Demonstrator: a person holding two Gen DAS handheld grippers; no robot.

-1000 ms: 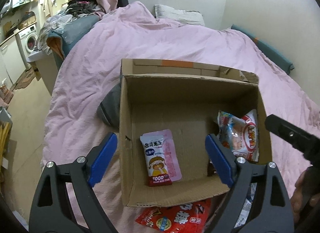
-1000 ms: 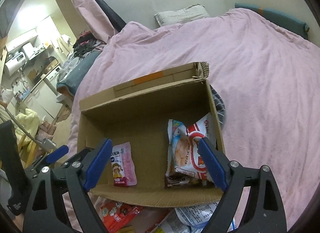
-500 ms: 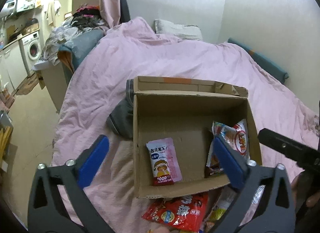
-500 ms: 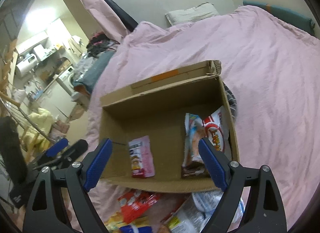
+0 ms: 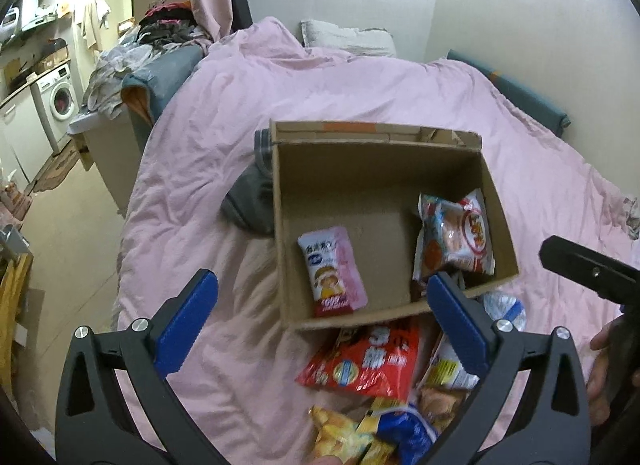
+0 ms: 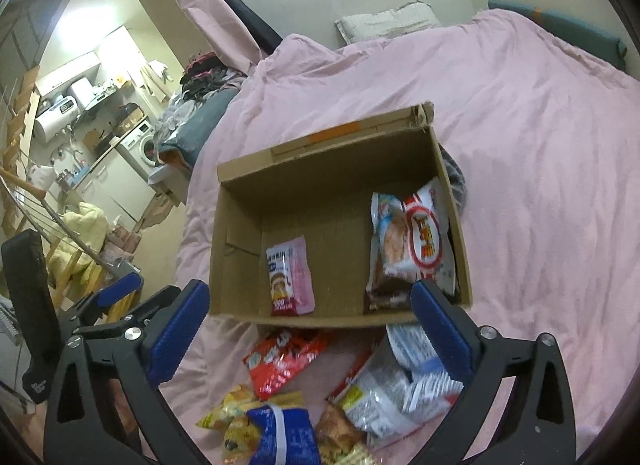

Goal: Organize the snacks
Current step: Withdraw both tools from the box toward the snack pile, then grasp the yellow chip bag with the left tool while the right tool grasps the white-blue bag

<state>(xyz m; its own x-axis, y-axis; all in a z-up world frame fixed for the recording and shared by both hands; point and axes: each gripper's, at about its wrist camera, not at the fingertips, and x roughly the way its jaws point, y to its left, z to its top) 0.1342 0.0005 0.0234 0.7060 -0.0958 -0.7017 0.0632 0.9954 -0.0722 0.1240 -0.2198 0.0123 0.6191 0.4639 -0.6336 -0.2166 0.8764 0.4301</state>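
Observation:
An open cardboard box [image 5: 288,225] [image 6: 236,233] sits on the pink duvet. Inside lie a pink-and-white rice-cracker packet [image 5: 334,269] [image 6: 290,275] and a red-and-white snack bag [image 5: 456,233] [image 6: 412,241]. In front of the box, loose on the bed, are a red packet [image 5: 364,361] [image 6: 286,357], yellow packets [image 6: 232,421], a blue packet [image 6: 280,433] and a white-grey bag [image 6: 400,381]. My left gripper [image 5: 320,279] hangs open over the box's near left corner, holding nothing. My right gripper [image 6: 310,286] hovers above the box's near wall, its jaws opening with nothing between them.
A grey garment [image 5: 248,201] lies against the box's left side. A pillow [image 5: 348,39] sits at the head of the bed. The bed's left edge drops to a floor with a washing machine [image 5: 60,93] and heaped clothes [image 5: 168,21].
Both grippers have drawn back from the box and risen slightly, so the loose packets in front now show. Both pairs of jaws stand wider.

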